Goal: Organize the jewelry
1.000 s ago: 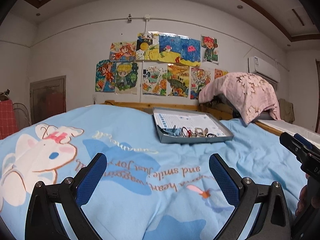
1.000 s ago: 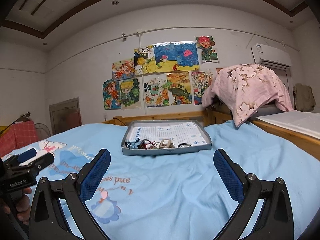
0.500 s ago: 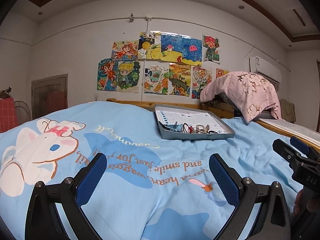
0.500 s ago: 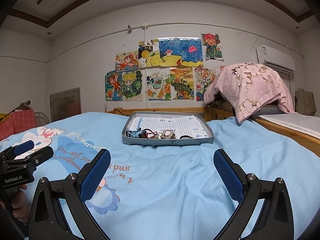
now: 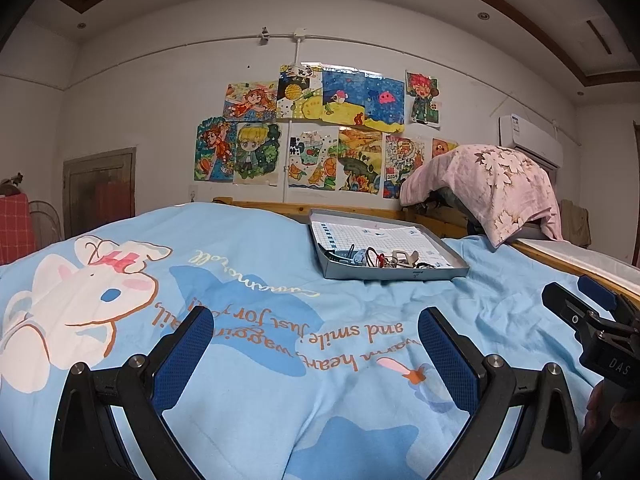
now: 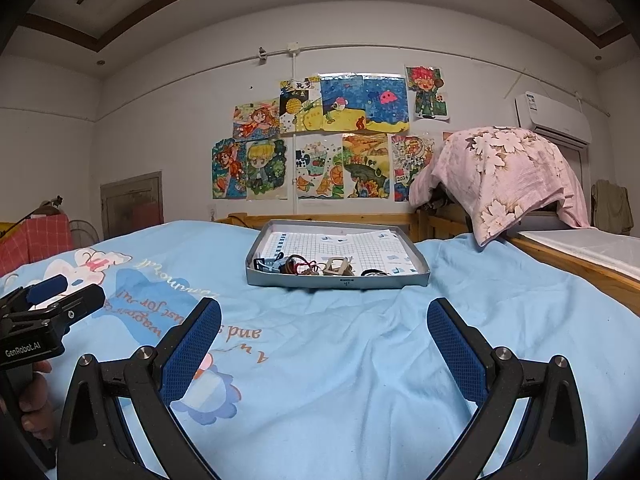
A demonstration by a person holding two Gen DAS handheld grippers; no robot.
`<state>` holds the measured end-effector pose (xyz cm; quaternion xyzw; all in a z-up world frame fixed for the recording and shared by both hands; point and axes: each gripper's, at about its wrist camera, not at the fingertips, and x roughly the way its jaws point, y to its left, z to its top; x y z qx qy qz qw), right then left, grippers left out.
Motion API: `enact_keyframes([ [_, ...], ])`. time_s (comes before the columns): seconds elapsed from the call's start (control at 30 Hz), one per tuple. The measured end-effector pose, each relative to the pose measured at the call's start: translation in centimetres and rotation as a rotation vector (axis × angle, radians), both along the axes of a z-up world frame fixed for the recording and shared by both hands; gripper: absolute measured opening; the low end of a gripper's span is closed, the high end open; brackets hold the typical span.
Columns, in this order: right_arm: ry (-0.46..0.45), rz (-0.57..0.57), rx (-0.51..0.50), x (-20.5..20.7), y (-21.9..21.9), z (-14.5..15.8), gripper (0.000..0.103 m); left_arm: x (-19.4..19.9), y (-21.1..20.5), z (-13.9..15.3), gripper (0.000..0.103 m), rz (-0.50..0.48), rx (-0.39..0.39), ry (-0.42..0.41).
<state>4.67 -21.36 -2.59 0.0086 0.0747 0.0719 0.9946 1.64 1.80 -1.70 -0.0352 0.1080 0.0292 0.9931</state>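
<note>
A shallow grey tray lined with grid paper rests on the blue bedspread, far ahead of both grippers; the left wrist view has the tray ahead and to the right. A tangle of jewelry lies along its near wall: dark cords, a red loop, a pale buckle-like piece. The same jewelry shows in the left wrist view. My right gripper is open and empty, low over the bedspread. My left gripper is open and empty too. Each gripper appears at the edge of the other's view.
The blue bedspread with cartoon print covers the bed. A pink flowered cloth drapes over something at the back right by a wooden bed frame. Drawings hang on the far wall. A hand holds the left gripper's handle.
Both views have tilted slightly, so the tray sits a little lower and closer. Both grippers stay open, and the jewelry has not moved.
</note>
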Motion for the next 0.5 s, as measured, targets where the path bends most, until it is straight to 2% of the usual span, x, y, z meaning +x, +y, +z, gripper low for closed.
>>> enact_keyframes([
  [0.5,0.001,0.001,-0.001,-0.04,0.16,-0.05,0.101,0.01,0.01,-0.03,0.103,0.000,0.000,0.001],
])
